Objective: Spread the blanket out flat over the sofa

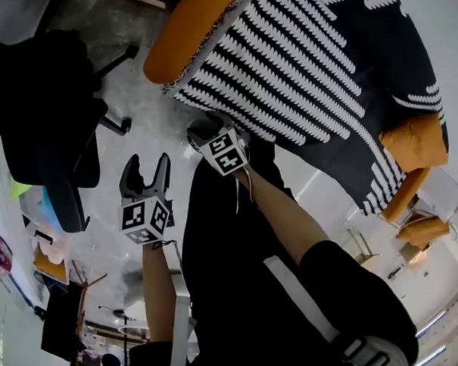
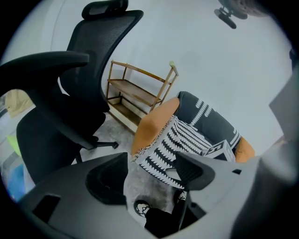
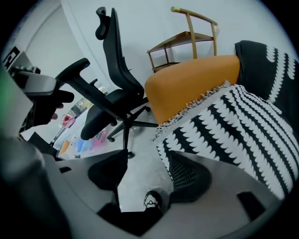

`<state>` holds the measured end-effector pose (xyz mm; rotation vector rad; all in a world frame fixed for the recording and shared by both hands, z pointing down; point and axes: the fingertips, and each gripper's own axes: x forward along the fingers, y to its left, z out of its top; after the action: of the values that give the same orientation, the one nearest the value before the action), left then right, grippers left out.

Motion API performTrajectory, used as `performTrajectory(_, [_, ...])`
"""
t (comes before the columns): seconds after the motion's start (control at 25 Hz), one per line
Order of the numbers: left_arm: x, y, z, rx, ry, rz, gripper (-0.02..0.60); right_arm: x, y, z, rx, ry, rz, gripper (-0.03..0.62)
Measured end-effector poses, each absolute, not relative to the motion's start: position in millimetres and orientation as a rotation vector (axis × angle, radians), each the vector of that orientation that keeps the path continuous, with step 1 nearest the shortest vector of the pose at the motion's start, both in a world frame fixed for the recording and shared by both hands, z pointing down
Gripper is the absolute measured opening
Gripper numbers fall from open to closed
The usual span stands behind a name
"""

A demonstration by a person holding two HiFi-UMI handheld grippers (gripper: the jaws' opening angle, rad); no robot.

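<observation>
With the jaws of your left gripper (image 1: 147,171) and right gripper (image 3: 147,172) both released and empty, and the black-and-white blanket (image 1: 295,67) draped over the orange sofa (image 1: 186,32), pinch only its fringed edge (image 3: 196,105) and draw it evenly outward.
</observation>
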<state>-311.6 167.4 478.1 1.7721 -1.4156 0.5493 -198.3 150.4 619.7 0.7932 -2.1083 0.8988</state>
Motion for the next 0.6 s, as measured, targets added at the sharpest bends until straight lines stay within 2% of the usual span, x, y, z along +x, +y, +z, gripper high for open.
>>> performTrajectory(0.16, [-314.2, 130.9, 489.7, 1.817, -1.344, 0.574, 0.327, -182.7, 126.1, 624.2, 0.891, -2.052, 0.937, 0.284])
performTrajectory(0.32, [-245.7, 137.5, 513.7, 1.812, -0.887, 0.446, 0.327, -68.7, 175.5, 585.9, 1.1, -1.585, 0.968, 0.282])
performTrajectory(0.48, [-250.8, 113.1, 553.6, 1.864, -0.806, 0.493, 0.327, -72.9, 165.4, 617.8, 1.206, -1.542, 1.008, 0.281])
performTrajectory(0.6, [-224.3, 124.0, 568.8, 1.915, -0.742, 0.537, 0.327, -49.3, 184.8, 629.3, 1.298, -1.518, 1.034, 0.279])
